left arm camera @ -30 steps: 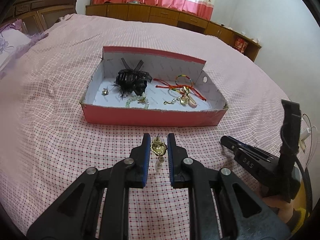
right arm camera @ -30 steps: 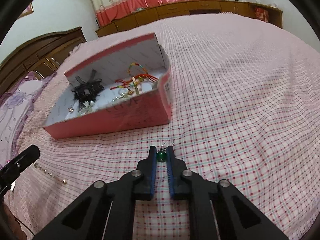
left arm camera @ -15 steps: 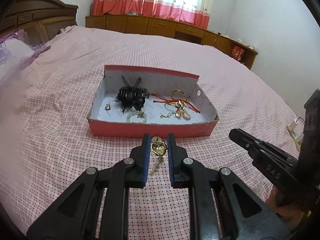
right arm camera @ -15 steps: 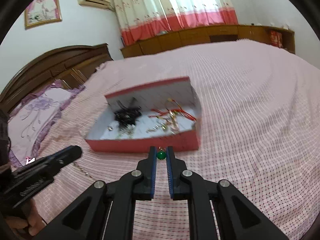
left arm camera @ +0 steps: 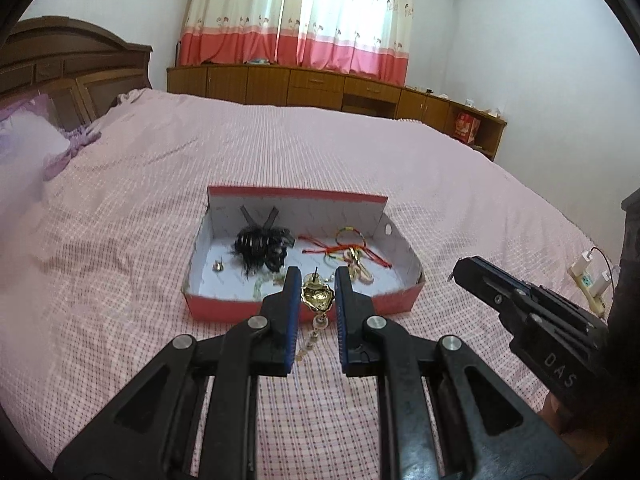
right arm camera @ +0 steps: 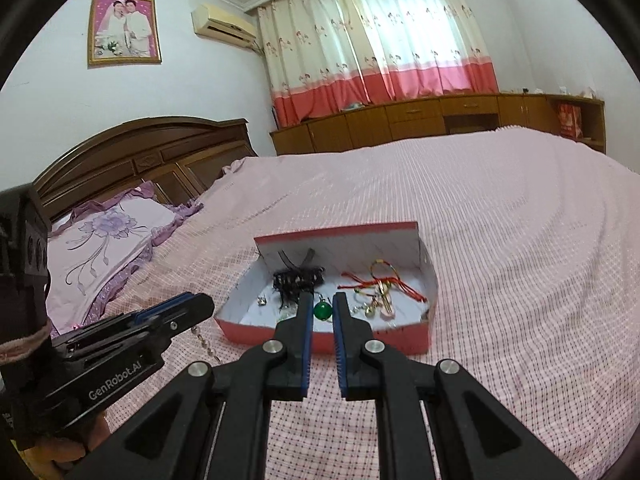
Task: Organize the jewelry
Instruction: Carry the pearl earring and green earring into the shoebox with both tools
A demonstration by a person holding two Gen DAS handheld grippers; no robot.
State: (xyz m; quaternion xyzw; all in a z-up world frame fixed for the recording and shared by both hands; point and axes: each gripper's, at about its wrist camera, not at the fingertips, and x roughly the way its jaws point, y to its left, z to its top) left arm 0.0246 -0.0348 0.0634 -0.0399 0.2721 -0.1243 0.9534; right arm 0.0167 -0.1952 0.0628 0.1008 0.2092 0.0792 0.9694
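The bed [left arm camera: 120,240], under a pink checked cover, takes up most of both views. On it lies the red box [left arm camera: 304,308], open-topped with white inner walls, directly ahead of both my claws.

Contents of the box, as far as I can make out: a black hair clip [left arm camera: 260,246] toward its left, red cords with a beaded bangle [left arm camera: 348,248] toward its right, some gold pieces beside those, and a small stud near the left wall. I judge that portion of the sorting done.

My left claw [left arm camera: 317,296] is clamped on a gold earring [left arm camera: 317,298], whose pale bead drop dangles below the fingers. It hangs over the box's near wall, not yet inside.

My right claw [right arm camera: 322,311] pinches a green bead earring [right arm camera: 322,311] between its blue pads, likewise raised at the box's near edge (its hook is too fine to trace).

Remaining work, in my judgement: carry both earrings over the wall and let them go onto the white floor. I can see no loose jewelry on the cover itself, so these two may be the last.
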